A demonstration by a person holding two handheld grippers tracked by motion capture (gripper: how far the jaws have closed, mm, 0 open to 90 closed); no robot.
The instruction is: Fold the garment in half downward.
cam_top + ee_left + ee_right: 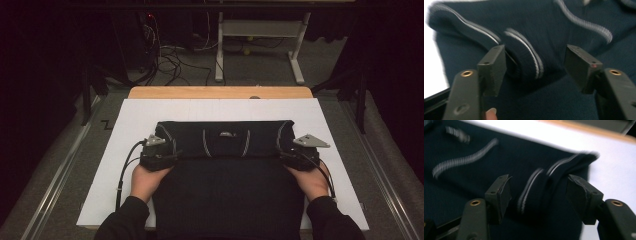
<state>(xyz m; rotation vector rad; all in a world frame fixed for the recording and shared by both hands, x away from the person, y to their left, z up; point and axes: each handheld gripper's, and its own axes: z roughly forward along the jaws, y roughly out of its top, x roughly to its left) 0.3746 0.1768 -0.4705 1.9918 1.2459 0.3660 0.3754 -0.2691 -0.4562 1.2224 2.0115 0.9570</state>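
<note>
A dark navy garment [225, 175] with white stripes lies on the white sheet [130, 120], its far part folded back toward me as a band [225, 140]. My left gripper [162, 156] is at the band's left end and my right gripper [295, 156] at its right end. In the left gripper view the left gripper [535, 67] stands open, with a striped fold [524, 55] lying between its jaws, untouched. The right gripper [539, 195] is likewise open, its jaws on either side of a striped fold [541, 185].
The white sheet covers a wooden table [220, 92]. Beyond the table are a white desk frame [260, 40] and loose cables [170, 60] on the floor. Bare sheet lies left [112, 170], right [335, 170] and beyond the garment.
</note>
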